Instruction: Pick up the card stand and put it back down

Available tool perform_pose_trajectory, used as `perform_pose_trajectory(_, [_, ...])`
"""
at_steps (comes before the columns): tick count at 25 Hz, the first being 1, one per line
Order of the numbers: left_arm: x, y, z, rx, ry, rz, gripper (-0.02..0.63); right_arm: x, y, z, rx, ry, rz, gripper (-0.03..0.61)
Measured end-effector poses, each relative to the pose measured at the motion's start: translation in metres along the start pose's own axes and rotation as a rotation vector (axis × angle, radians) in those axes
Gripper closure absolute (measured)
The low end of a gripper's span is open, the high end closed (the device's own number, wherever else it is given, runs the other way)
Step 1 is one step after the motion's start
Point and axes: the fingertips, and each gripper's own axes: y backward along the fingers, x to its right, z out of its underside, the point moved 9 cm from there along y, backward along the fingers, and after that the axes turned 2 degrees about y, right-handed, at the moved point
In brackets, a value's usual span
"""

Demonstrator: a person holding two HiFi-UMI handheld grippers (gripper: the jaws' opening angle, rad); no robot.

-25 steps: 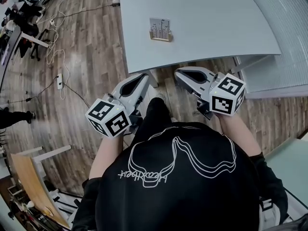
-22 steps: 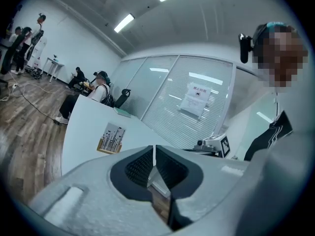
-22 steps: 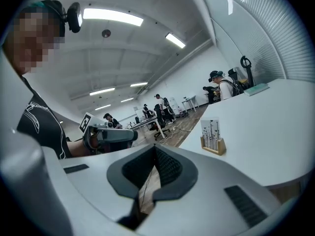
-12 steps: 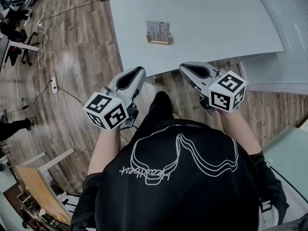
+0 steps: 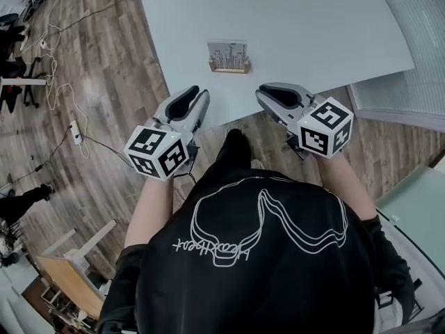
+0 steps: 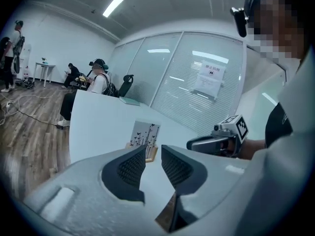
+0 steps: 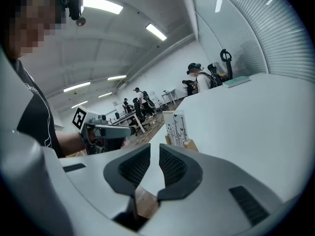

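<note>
The card stand (image 5: 228,56) is a small wooden base holding an upright printed card. It stands near the front edge of the pale table (image 5: 313,19). My left gripper (image 5: 192,92) hovers at the table's near edge, below and left of the stand. Its jaws are opening with nothing between them. My right gripper (image 5: 265,91) hovers at the same edge, below and right of the stand, its jaws also opening on nothing. The stand (image 6: 144,135) shows just beyond the left gripper (image 6: 153,155) in the left gripper view. In the right gripper view the stand (image 7: 177,127) lies ahead of the right gripper (image 7: 154,156).
Wooden floor with cables and a power strip (image 5: 74,132) lies to the left of the table. A glass wall with blinds (image 5: 417,61) runs along the right. Several people (image 6: 98,80) sit at the far end of the room.
Both grippers have come forward to the table's near edge, closer to the card stand. The stand has not moved on the table.
</note>
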Motion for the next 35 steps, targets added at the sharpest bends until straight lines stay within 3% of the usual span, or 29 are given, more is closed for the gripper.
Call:
perform_pose_trajectory(6, [-0.028, -0.035, 0.004, -0.090, -0.019, 0.016, 0.479, 0.025, -0.021, -0.002, 0.011, -0.049, 0.046, 0.463])
perform_pose_trajectory(12, [-0.050, -0.064, 0.006, -0.141, -0.034, 0.038, 0.469, 0.044, -0.043, 0.004, -0.034, 0.003, 0.121, 0.413])
perform_pose_trajectory(35, [-0.077, -0.119, 0.013, -0.183, -0.074, 0.048, 0.469, 0.077, -0.091, 0.017, -0.120, 0.040, 0.213, 0.440])
